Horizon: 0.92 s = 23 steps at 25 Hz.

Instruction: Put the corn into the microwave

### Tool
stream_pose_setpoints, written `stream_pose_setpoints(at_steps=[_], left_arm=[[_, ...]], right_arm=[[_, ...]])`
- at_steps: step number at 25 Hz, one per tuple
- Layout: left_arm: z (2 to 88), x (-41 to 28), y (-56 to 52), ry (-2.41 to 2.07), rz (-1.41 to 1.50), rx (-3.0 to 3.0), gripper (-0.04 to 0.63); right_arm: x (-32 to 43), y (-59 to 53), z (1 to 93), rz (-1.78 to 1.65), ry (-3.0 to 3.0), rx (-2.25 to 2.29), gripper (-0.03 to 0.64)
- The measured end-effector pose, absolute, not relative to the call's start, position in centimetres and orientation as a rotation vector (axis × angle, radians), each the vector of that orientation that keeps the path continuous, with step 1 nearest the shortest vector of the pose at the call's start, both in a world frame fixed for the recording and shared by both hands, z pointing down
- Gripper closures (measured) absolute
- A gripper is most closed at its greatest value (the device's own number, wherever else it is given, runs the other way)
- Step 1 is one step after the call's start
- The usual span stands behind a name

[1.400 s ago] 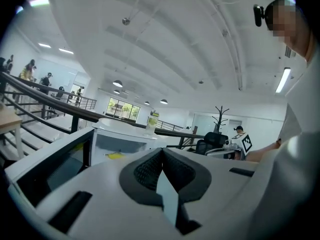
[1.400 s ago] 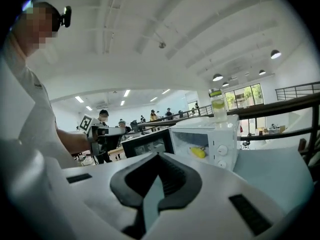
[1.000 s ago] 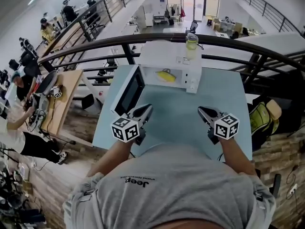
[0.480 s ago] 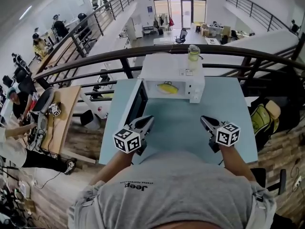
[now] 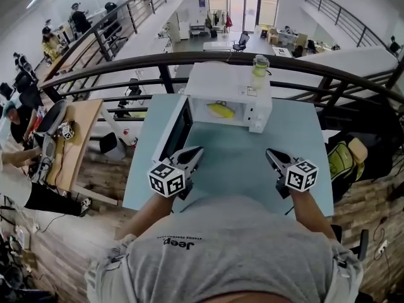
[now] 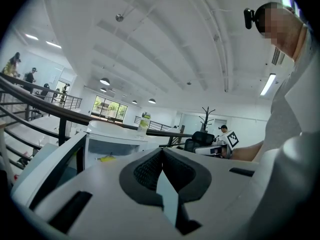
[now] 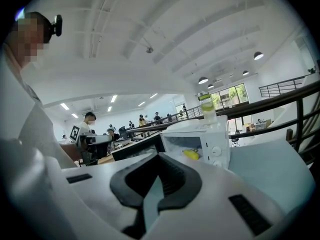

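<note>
Head view: blue table (image 5: 233, 163), white microwave (image 5: 218, 79), black railing (image 5: 208, 56); office (image 5: 218, 41) beyond

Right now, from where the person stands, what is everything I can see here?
microwave: one, white, far end of table, door open leftward
corn: one, yellow, inside the microwave
bottle: one, pale yellow-green contents, atop the microwave
table: one, light blue, before the person
railing: one, black, behind the table
backpack: one, yellow-green and black, floor right of table
left gripper: one, white and black, over near table, shut, empty
right gripper: one, same colours, over near table, shut, empty
</note>
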State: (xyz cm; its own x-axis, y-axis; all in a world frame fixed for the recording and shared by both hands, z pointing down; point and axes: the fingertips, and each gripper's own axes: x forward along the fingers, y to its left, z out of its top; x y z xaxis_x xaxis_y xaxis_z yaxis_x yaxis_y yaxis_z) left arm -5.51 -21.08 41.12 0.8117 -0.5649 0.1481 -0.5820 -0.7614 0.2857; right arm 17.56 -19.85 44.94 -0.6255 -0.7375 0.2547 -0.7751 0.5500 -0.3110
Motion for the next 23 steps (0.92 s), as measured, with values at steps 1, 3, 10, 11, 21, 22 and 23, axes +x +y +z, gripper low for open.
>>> stream_pose_setpoints(at_steps=[1, 3, 10, 11, 21, 22, 23], left_arm=[[41.2, -5.5, -21.1, -0.875, 0.074, 2.676, 0.577], [41.3, -5.5, -21.0, -0.879, 0.074, 2.673, 0.577], [41.3, -6.0, -21.4, -0.902, 0.073, 2.665, 0.577], [41.3, -6.1, -21.3, -0.905, 0.073, 2.663, 0.577], [41.5, -6.5, -20.9, -0.909, 0.066, 2.654, 0.577], [41.5, -6.6, -20.9, -0.908, 0.066, 2.654, 0.577], [41.5, -6.6, -20.8, -0.908, 0.067, 2.653, 0.577]], right_arm=[[17.5, -19.8, 45.1, 0.606, -2.681, 1.303, 0.6], [17.5, -19.9, 45.3, 0.604, -2.679, 1.294, 0.6], [16.9, -20.6, 45.2, 0.585, -2.686, 1.266, 0.6], [16.8, -20.6, 45.2, 0.583, -2.687, 1.264, 0.6], [16.6, -20.3, 45.4, 0.584, -2.679, 1.261, 0.6], [16.6, -20.2, 45.4, 0.585, -2.679, 1.263, 0.6], [16.6, -20.2, 45.4, 0.587, -2.679, 1.264, 0.6]])
